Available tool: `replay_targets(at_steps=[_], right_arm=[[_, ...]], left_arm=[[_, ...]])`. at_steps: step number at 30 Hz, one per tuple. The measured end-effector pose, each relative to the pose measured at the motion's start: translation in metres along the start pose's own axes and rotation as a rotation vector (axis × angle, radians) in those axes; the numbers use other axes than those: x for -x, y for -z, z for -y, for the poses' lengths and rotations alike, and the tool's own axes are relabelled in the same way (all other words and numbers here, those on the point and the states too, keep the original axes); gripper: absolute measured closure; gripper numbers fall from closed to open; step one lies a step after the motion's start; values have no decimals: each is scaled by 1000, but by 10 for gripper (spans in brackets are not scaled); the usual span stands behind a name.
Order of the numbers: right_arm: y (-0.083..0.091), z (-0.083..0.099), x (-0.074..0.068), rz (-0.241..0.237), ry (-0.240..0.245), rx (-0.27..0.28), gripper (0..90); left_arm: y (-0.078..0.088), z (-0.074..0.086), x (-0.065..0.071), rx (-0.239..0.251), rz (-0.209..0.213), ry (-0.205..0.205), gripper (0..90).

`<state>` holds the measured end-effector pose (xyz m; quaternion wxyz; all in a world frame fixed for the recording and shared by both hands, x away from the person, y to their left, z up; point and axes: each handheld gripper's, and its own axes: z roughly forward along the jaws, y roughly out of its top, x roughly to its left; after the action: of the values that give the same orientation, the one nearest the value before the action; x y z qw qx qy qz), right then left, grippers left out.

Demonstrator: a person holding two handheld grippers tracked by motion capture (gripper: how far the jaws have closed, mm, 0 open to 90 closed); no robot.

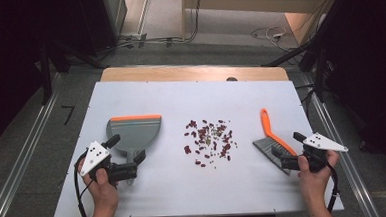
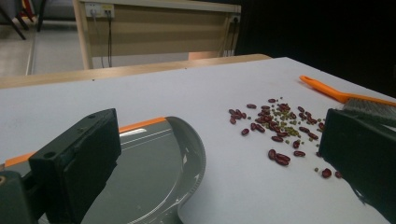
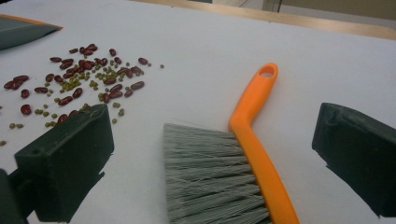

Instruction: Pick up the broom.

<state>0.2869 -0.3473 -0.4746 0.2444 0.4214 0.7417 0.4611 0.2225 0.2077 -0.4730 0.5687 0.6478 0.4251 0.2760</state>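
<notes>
Beans (image 1: 209,141), red and green, are seen scattered mid-table from the high view; a grey dustpan (image 1: 133,133) lies left of the beans, an orange-handled brush (image 1: 271,137) right of them. The left gripper (image 1: 129,164), jaws apart, is poised at the dustpan's handle; the right gripper (image 1: 283,156), jaws apart, at the brush. In the left gripper view, the dustpan (image 2: 154,172) is framed unheld. In the right gripper view, the brush (image 3: 233,172) lies between open jaws. Grasping appears pending; both tools must next be clamped. Nothing obstructs the table (image 1: 185,194).
</notes>
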Motion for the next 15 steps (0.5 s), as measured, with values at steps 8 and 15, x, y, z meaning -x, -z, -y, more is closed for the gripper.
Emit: replay_targets(at_steps=[8,15], right_arm=[[8,-22,-2,-9,-33,19,0],[9,-58,-4,11,-5,15,0]], left_arm=[[0,-1,2,-4,-4,-19,0],[-3,-2,5,-13,7,-31,0]])
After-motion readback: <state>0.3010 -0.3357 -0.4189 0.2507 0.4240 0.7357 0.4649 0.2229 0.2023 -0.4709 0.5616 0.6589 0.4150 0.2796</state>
